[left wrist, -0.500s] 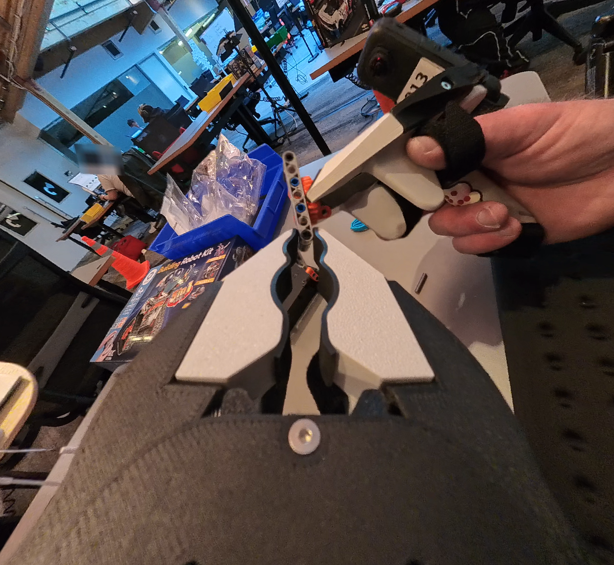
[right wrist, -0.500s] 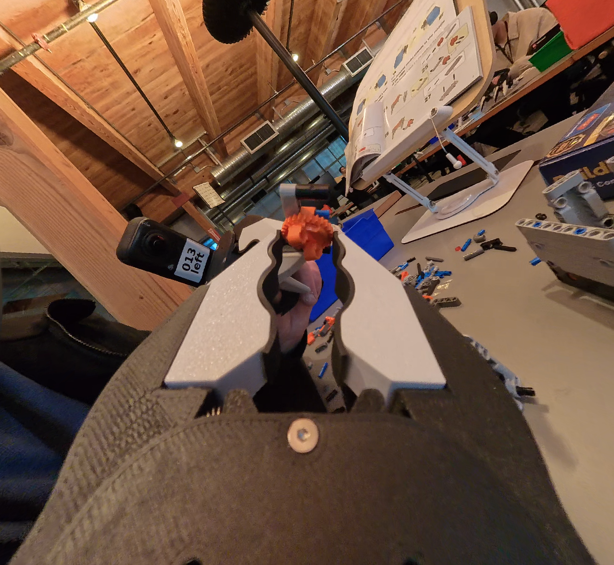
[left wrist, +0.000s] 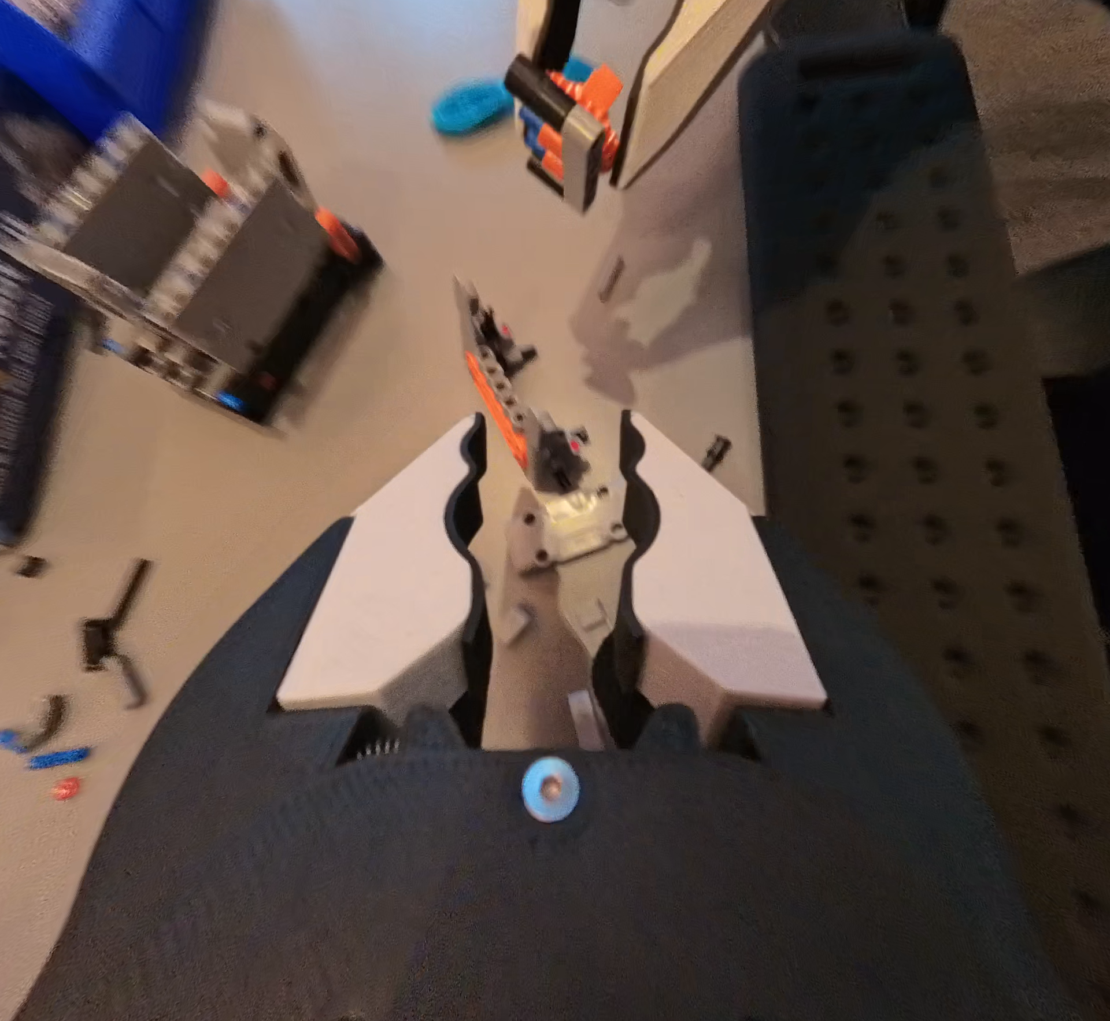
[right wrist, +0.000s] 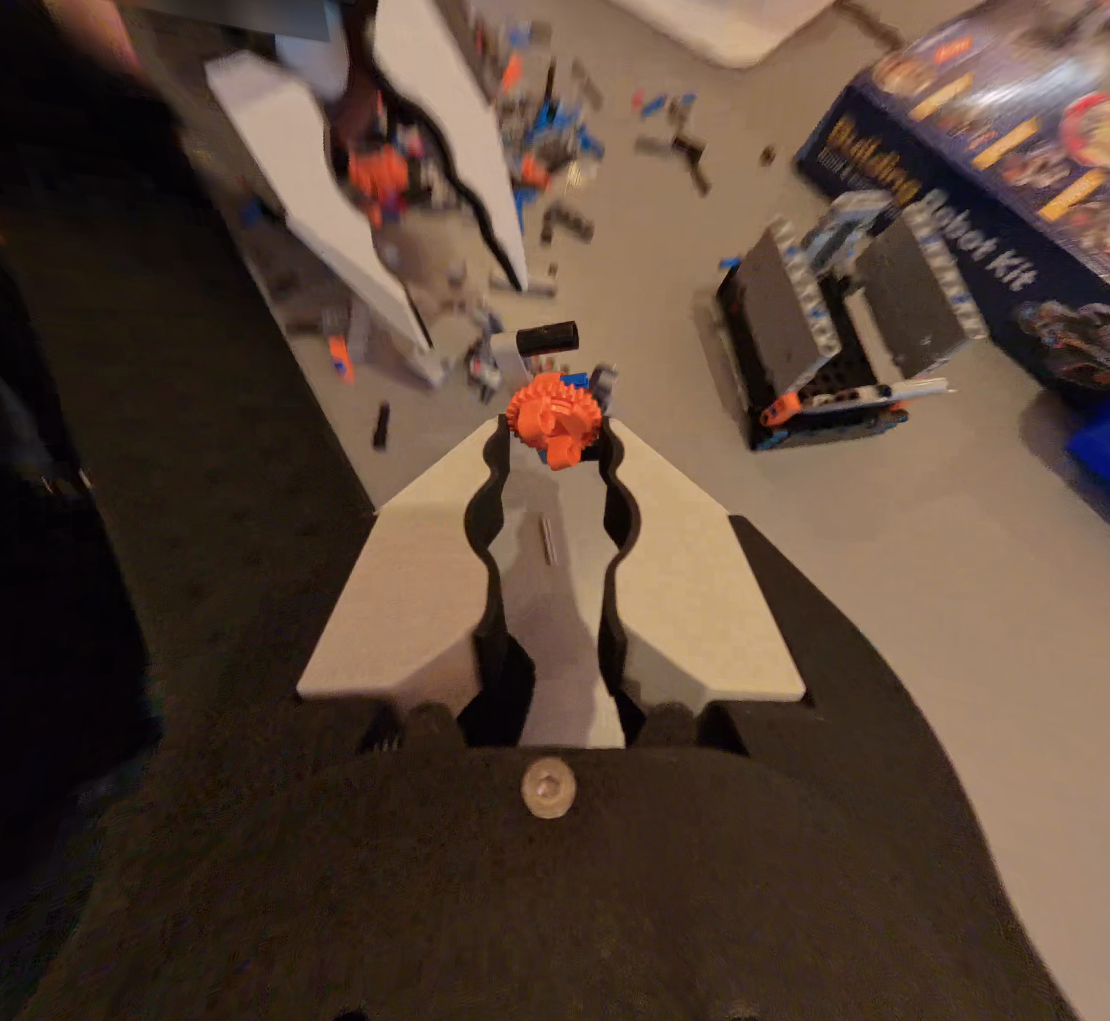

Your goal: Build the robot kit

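Note:
My left gripper (left wrist: 552, 424) is open, pointing down at the grey table (left wrist: 372, 511). A grey beam assembly with an orange strip (left wrist: 501, 391) lies between and beyond its fingertips, apparently on the table and free of the pads. My right gripper (right wrist: 552, 421) is shut on a small assembly with an orange gear (right wrist: 549, 412), a black cylinder and a grey beam. That assembly also shows in the left wrist view (left wrist: 567, 121), held in the right gripper's fingers (left wrist: 679, 79) above the table. In the right wrist view the left gripper (right wrist: 474, 319) stands at upper left, jaws spread.
A grey-and-black built module (right wrist: 841, 331) sits on the table, also in the left wrist view (left wrist: 198, 271). A printed kit box (right wrist: 991, 151) lies behind it. Several loose pieces (right wrist: 552, 139) are scattered. A teal ring (left wrist: 468, 106), a blue bin (left wrist: 90, 1) and a black perforated mat (left wrist: 901, 451) border the area. Left tips to right tips: about 8 centimetres.
Both grippers have swung down from pointing up into the room to pointing at the table. The left jaws have opened and let go of the beam assembly. The right still grips the gear assembly.

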A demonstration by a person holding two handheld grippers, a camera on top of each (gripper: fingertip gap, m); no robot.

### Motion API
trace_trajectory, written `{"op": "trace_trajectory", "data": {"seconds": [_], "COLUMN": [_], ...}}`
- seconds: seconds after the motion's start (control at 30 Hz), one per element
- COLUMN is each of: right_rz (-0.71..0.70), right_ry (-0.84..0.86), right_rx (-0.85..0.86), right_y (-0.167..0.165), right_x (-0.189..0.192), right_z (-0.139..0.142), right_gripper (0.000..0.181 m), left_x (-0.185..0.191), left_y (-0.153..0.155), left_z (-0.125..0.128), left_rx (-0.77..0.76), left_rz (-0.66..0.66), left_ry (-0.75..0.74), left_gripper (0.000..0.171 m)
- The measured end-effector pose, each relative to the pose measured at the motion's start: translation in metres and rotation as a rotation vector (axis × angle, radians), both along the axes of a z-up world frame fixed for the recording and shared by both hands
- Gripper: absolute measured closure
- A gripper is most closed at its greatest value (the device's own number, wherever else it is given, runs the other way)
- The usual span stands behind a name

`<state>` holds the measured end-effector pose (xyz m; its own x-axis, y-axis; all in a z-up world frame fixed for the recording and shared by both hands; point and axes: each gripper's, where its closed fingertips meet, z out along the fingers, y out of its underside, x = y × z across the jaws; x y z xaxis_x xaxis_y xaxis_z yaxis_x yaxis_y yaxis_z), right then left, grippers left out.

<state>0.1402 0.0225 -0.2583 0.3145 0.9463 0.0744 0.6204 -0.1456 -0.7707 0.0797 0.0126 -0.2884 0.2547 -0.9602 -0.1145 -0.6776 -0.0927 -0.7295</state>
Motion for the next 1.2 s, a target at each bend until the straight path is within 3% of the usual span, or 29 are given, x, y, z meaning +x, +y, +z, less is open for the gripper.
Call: {"op": "trace_trajectory", "data": {"seconds": [0.17,0.23,0.53,0.83,1.0,1.2], "right_rz": [0.195,0.256,0.416,0.452,0.45,0.446], "right_ry": [-0.312,-0.378,-0.625,-0.627,-0.58,-0.559], "right_rx": [0.089,0.112,0.129,0.112,0.085,0.105], "right_y": [-0.012,-0.014,-0.011,0.001,-0.001,-0.003], "right_x": [-0.004,-0.008,-0.018,-0.019,-0.02,-0.021], "right_z": [-0.035,-0.044,-0.077,-0.078,-0.079,-0.074], "right_gripper": [0.154,0.154,0.153,0.153,0.152,0.142], "left_x": [-0.008,-0.006,-0.003,-0.006,-0.004,-0.003], "left_y": [-0.003,0.001,0.011,0.011,0.01,0.013], "left_z": [-0.037,-0.038,-0.04,-0.041,-0.044,-0.047], "left_rx": [-0.148,-0.154,-0.199,-0.234,-0.236,-0.221], "left_rz": [0.005,0.012,0.013,-0.047,-0.049,-0.04], "left_ry": [0.077,0.059,0.009,0.018,0.035,0.047], "left_gripper": [0.136,0.145,0.156,0.156,0.145,0.149]}}
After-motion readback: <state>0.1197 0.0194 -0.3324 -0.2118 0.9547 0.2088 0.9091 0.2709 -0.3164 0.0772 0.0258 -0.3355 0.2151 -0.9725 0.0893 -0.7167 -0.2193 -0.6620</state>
